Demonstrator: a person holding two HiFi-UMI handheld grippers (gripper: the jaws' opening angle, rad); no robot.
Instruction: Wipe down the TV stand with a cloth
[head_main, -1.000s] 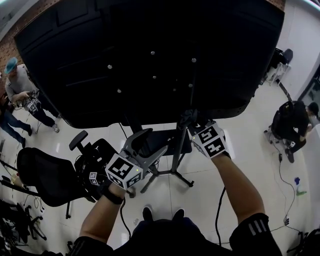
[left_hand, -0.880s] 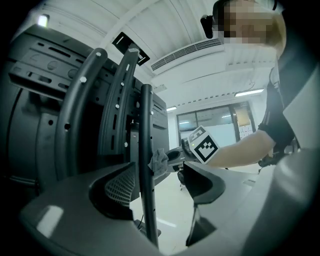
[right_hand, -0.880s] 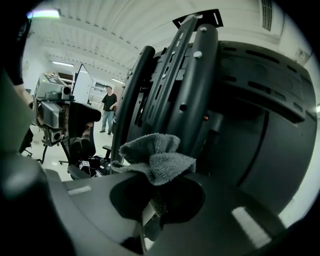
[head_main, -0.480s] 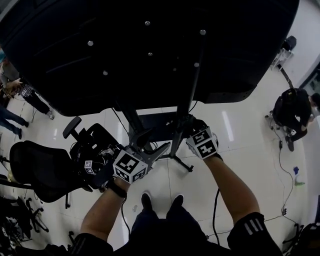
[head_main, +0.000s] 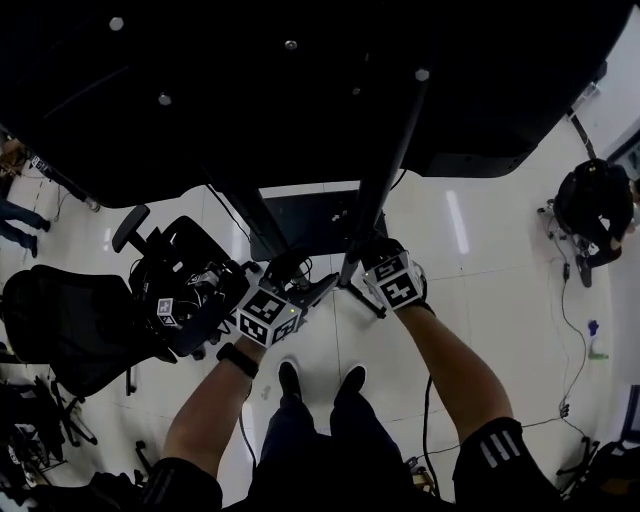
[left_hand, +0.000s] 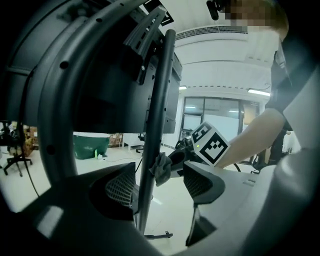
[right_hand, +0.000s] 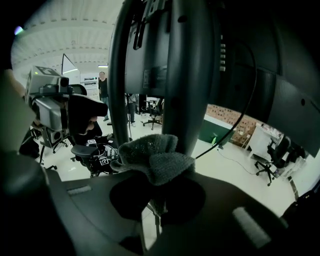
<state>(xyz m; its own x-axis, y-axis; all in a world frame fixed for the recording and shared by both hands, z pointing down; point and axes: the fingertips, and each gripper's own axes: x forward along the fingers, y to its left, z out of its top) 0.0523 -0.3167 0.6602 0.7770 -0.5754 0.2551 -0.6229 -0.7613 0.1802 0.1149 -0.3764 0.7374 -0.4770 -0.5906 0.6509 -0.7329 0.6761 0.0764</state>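
1. TV stand (head_main: 372, 215) is standing on the pale glossy floor (head_main: 480, 260), straight ahead of the person. Its dark upright pole is rising from a black base plate (head_main: 300, 215) to the back of the large black screen (head_main: 250, 90). That screen is filling the top of the head view. In the left gripper view the pole (left_hand: 155, 125) is running top to bottom through the middle, and in the right gripper view it (right_hand: 192, 75) is looming close and upright.
2. A black office chair (head_main: 70, 330) is sitting to the left of the stand, well apart from the pole.
3. The left gripper (head_main: 305, 278) is reaching toward the lower pole from the left. Its own view is showing its jaws (left_hand: 160, 184) spread wide, with the pole passing between them just beside one pad and nothing pinched.
4. The right gripper (head_main: 365, 250) is meeting the same pole from the right, low down near the base. Its jaws (right_hand: 157, 185) are clamping together on the cloth. The left gripper view is catching it (left_hand: 172, 160) beyond the pole.
5. The grey knitted cloth (right_hand: 150, 157) is bunching up out of the right gripper and pressing against the pole. From the other side, the left gripper view is showing it (left_hand: 161, 169) touching the pole's edge.
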